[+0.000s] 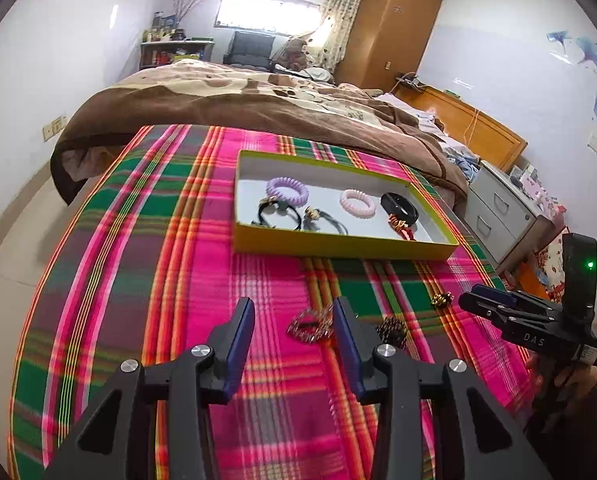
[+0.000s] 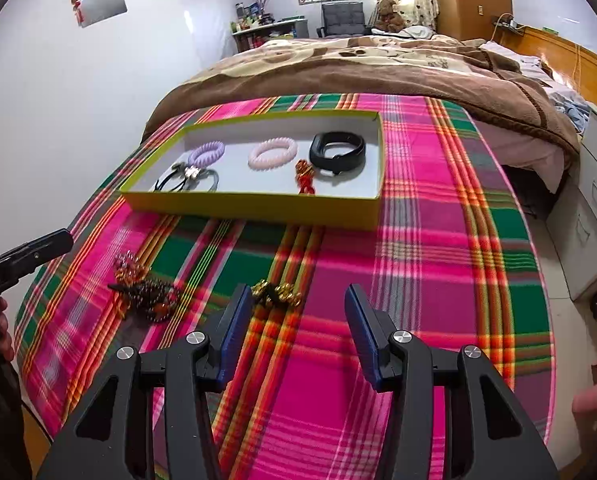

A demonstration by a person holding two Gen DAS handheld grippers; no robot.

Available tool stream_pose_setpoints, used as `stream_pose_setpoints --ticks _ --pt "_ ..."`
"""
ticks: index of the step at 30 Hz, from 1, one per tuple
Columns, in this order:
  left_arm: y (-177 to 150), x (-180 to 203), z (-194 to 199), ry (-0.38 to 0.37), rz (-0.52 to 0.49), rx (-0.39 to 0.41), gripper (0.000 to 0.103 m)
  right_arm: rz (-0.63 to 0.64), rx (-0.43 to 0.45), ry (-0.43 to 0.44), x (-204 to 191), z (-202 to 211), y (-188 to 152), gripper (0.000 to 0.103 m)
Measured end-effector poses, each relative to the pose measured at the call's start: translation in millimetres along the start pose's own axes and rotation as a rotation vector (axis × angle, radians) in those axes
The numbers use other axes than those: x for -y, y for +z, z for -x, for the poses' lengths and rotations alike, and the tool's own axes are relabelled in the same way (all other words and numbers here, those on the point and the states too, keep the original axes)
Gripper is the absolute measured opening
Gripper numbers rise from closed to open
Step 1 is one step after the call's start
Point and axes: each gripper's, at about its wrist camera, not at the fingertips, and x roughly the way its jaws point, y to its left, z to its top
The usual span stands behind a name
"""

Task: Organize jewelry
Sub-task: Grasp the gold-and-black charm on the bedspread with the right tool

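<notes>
We are putting the jewelry into the yellow box point(image 2: 254, 210) so it all stays in one place. The box sits on the bright plaid surface point(image 2: 438, 264), and it already holds the purple ring point(image 2: 206, 152), the pink ring point(image 2: 273, 153), the black band point(image 2: 338, 152) and some hair ties.

Three pieces lie outside, near us. Our right gripper point(image 2: 294, 300) has its fingers wide apart and holds nothing; the gold piece point(image 2: 276, 295) lies just past them. Our left gripper point(image 1: 294, 312) is wide too and empty, near the red bead piece point(image 1: 309, 324) and dark bead piece point(image 1: 392, 330).
</notes>
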Motion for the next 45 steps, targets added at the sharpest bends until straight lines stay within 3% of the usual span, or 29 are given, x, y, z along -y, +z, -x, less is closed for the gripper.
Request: stream_pose_setpoints --ticks 4,11,25,27,28,34,45 --pt "-8.5 -7.8 3.8 0.001 0.023 -0.007 0.041 0.026 -0.025 0.005 -6.9 -7.5 -0.6 0.056" --pt "-16.6 -19.8 4.7 0.011 0.043 -0.018 0.041 0.074 -0.073 -0.033 -19.0 -26.5 0.7 0.056" --pt "-18.5 -24.8 2.1 -0.014 0.053 -0.017 0.041 0.087 -0.060 -0.107 -28.5 -34.0 3.8 0.056" --pt "-19.0 -24.5 1.0 -0.017 0.055 -0.019 0.041 0.093 -0.059 -0.118 -30.6 -34.1 3.3 0.051" --pt "-19.1 -24.8 0.7 -0.019 0.055 -0.020 0.041 0.097 -0.057 -0.121 -31.6 -33.6 3.1 0.044" --pt "-19.9 -22.4 -1.2 -0.016 0.053 -0.025 0.041 0.091 -0.051 -0.121 -31.6 -31.9 2.7 0.028" --pt "-21.5 -5.5 -7.2 -0.040 0.030 -0.045 0.041 0.046 -0.036 -0.090 -23.9 -23.8 -1.1 0.024"
